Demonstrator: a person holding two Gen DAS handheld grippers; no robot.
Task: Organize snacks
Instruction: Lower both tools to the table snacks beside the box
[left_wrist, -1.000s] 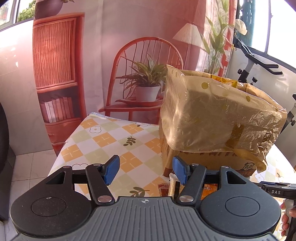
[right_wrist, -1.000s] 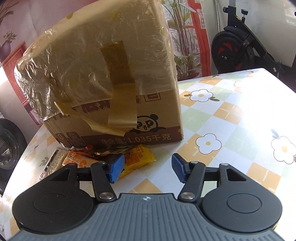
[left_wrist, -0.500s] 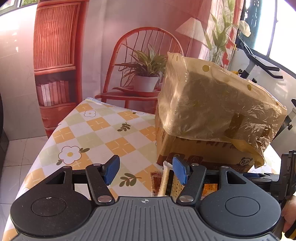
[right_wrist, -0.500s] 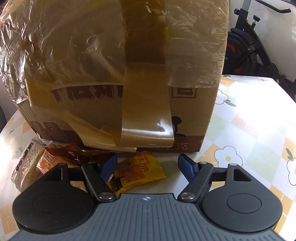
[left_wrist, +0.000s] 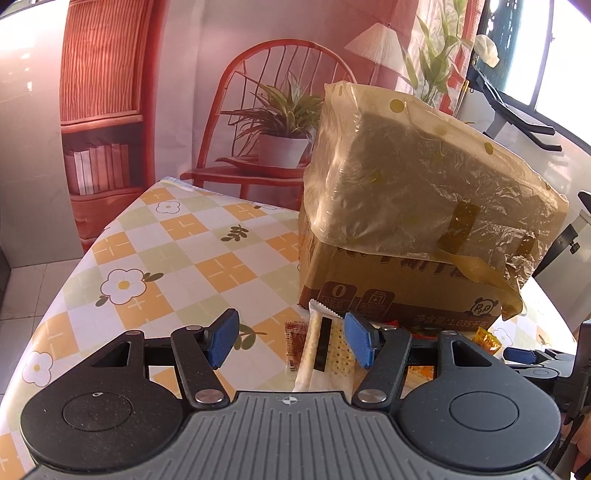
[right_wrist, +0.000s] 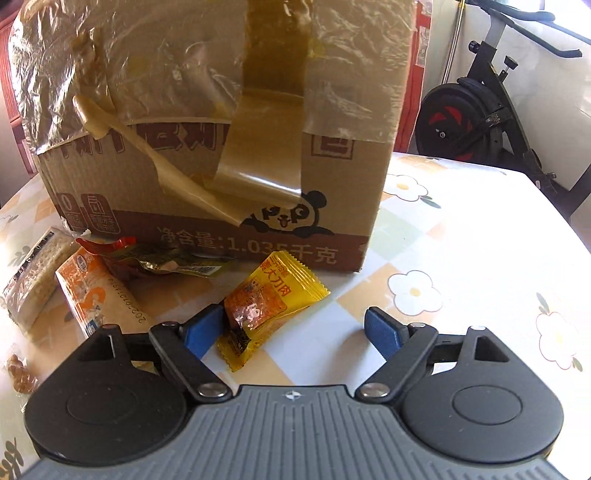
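Observation:
A taped cardboard box (right_wrist: 207, 122) under crinkled plastic wrap stands on the flowered tablecloth (right_wrist: 461, 236); it also fills the right of the left wrist view as the box (left_wrist: 413, 206). Several snack packets lie in front of it. A yellow packet (right_wrist: 269, 299) lies by the left finger of my right gripper (right_wrist: 293, 330), whose jaws are opening, no pad pressing on it. A cracker pack (left_wrist: 327, 352) lies just inside the right finger of my left gripper (left_wrist: 290, 338), which stands open and apart from it.
An orange packet (right_wrist: 88, 295), a dark red wrapper (right_wrist: 147, 258) and a cracker pack (right_wrist: 35, 273) lie left of the yellow one. A small nut packet (right_wrist: 18, 369) sits at the left edge. An exercise bike (right_wrist: 476, 110) stands beyond the table. The table edge (left_wrist: 70, 273) drops off at left.
Both grippers have sunk toward the table and closer to the packets. The right gripper's jaws have spread wider, and its view has swung to face the box front.

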